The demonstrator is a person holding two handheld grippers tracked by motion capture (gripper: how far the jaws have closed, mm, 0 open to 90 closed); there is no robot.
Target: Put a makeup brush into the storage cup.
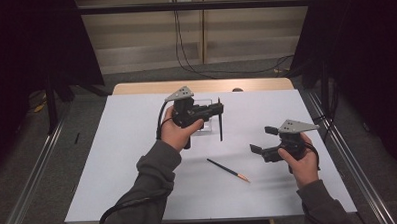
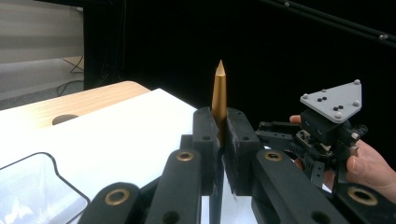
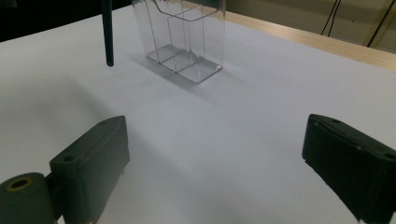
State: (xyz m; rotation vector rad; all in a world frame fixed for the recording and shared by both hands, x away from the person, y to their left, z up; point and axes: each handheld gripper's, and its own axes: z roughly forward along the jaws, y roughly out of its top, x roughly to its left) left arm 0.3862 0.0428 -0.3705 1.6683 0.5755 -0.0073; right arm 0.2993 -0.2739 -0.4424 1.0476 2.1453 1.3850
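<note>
My left gripper (image 1: 219, 109) is shut on a thin dark pen (image 1: 220, 122), which it holds upright above the white table (image 1: 133, 164). In the left gripper view the pen's gold pointed end (image 2: 219, 91) sticks up from between the closed jaws. A clear plastic holder (image 1: 207, 122) with compartments stands just behind and beside this pen. In the right gripper view the pen's dark shaft (image 3: 108, 32) hangs left of the holder (image 3: 184, 39). A second dark pen (image 1: 227, 170) with a copper tip lies flat on the table. My right gripper (image 1: 263, 140) stands open to its right, nothing between its jaws.
The white sheet covers a wooden table top (image 1: 200, 86) whose far edge shows a round hole (image 1: 237, 89). Metal rails (image 1: 348, 157) run along both sides of the table. Dark curtains and cables lie beyond.
</note>
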